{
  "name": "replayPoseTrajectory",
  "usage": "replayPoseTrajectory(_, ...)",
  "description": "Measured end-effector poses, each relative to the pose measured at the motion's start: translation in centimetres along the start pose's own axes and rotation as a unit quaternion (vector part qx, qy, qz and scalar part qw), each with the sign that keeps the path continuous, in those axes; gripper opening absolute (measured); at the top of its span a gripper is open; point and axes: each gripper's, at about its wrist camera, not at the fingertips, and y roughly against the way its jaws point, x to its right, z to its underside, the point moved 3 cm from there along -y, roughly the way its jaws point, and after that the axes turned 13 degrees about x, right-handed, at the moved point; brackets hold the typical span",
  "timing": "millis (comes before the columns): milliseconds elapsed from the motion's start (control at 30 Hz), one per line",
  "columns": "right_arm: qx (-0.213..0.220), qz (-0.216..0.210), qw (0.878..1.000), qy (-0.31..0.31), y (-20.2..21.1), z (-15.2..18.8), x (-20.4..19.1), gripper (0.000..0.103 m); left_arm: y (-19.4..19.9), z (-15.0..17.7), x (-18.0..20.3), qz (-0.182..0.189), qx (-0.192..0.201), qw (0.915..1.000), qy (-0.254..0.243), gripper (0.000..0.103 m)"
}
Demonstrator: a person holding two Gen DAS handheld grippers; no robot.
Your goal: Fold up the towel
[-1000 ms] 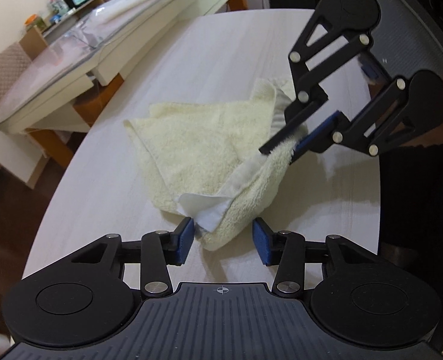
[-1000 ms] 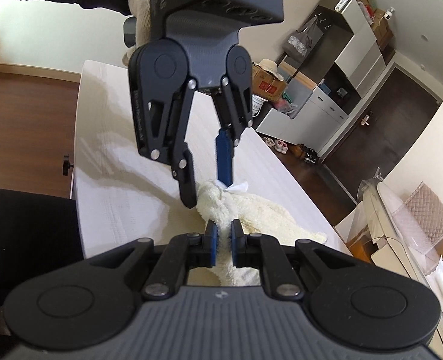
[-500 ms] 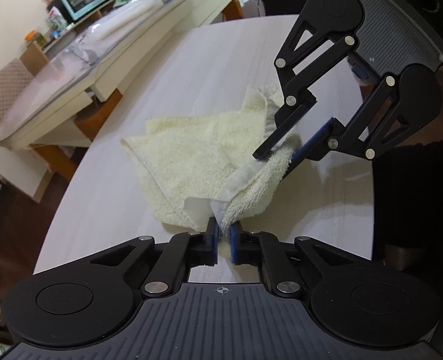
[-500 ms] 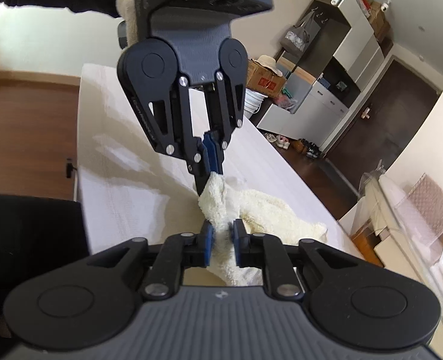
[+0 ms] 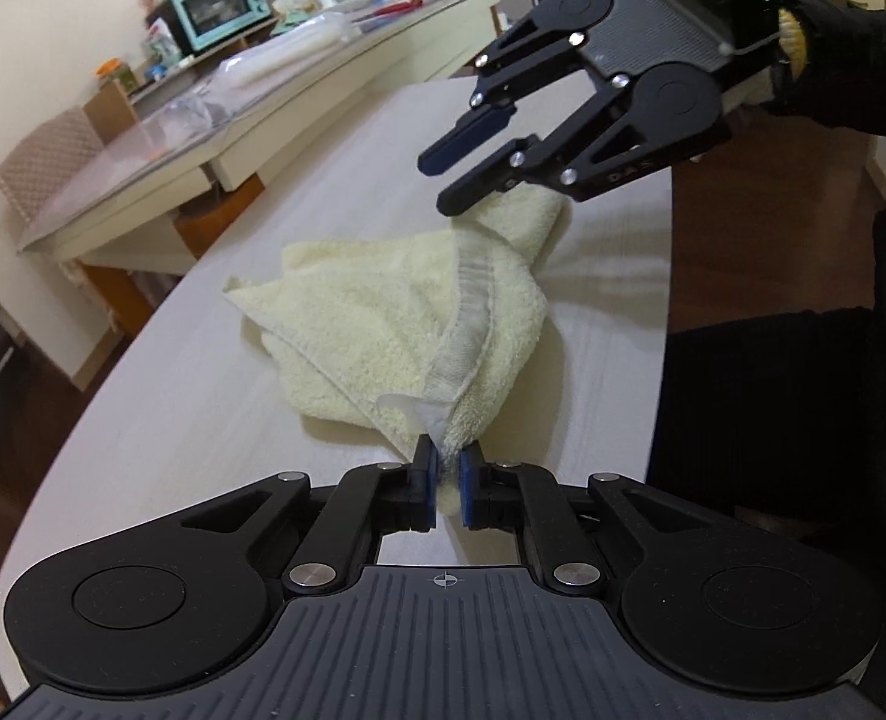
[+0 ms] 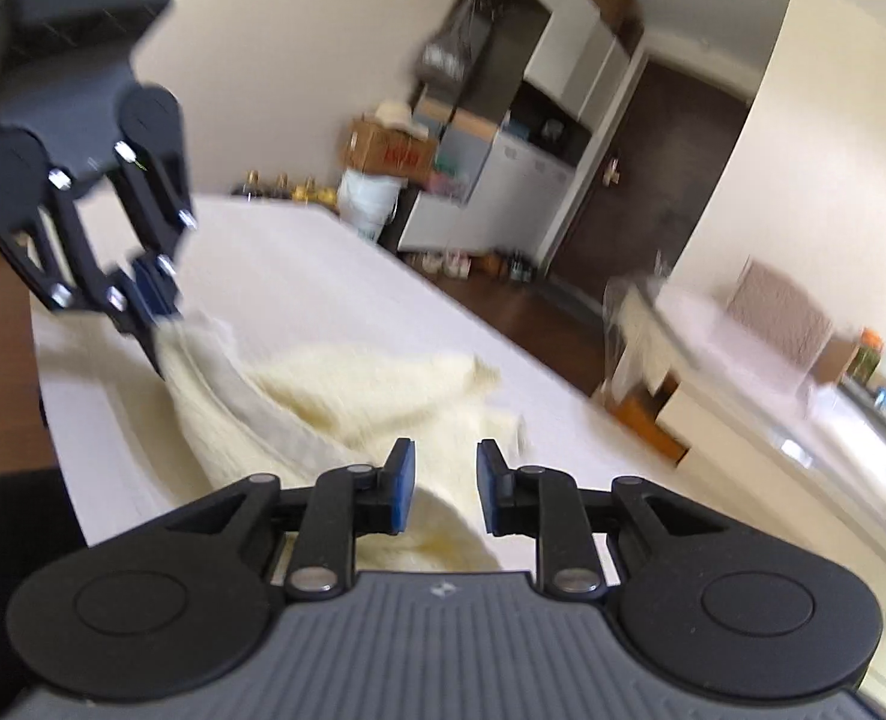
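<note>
Left claw pinches towel; right claw opening.

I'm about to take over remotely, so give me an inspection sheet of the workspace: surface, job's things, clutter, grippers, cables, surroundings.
Surface: pale table, bare around the towel.
Job's things: cream towel, bunched, one corner lifted.
Clutter: nothing seen on the table.
Grippers: left gripper shut on the towel corner; right gripper above the towel, jaws opening, nothing between them.
Cables: nothing seen on the table.
Surroundings: side counter with teal toaster oven; cabinets and a dark door.
</note>
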Motion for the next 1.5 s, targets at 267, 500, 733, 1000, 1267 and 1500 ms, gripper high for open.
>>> replayPoseTrajectory(267,-0.030,-0.059,0.998,-0.004,0.9,0.5,-1.0,0.024,1.6,0.4,-1.1,-0.001,-0.002,0.9987,0.052,0.016)
replayPoseTrajectory(500,-0.029,-0.071,0.997,-0.020,2.2,0.7,-1.4,0.024,1.9,-1.6,-4.5,-0.017,0.014,0.9949,0.098,0.034)
replayPoseTrajectory(733,0.002,-0.028,0.999,-0.018,1.5,-0.8,0.0,0.030,-1.9,-5.2,-8.9,-0.034,0.024,0.9910,0.128,0.055)
replayPoseTrajectory(1000,0.000,0.003,1.000,-0.008,-1.4,-0.9,1.9,0.031,-6.5,-7.8,-13.1,-0.055,0.013,0.9840,0.169,0.061)
replayPoseTrajectory(1267,-0.022,-0.005,0.999,-0.022,-3.3,0.2,2.5,0.038,-10.7,-6.5,-15.0,-0.051,-0.044,0.9775,0.200,0.060)
replayPoseTrajectory(1500,-0.036,-0.016,0.995,-0.097,-5.2,0.8,4.0,0.038,-11.5,-4.9,-13.8,-0.016,-0.047,0.9756,0.214,0.008)
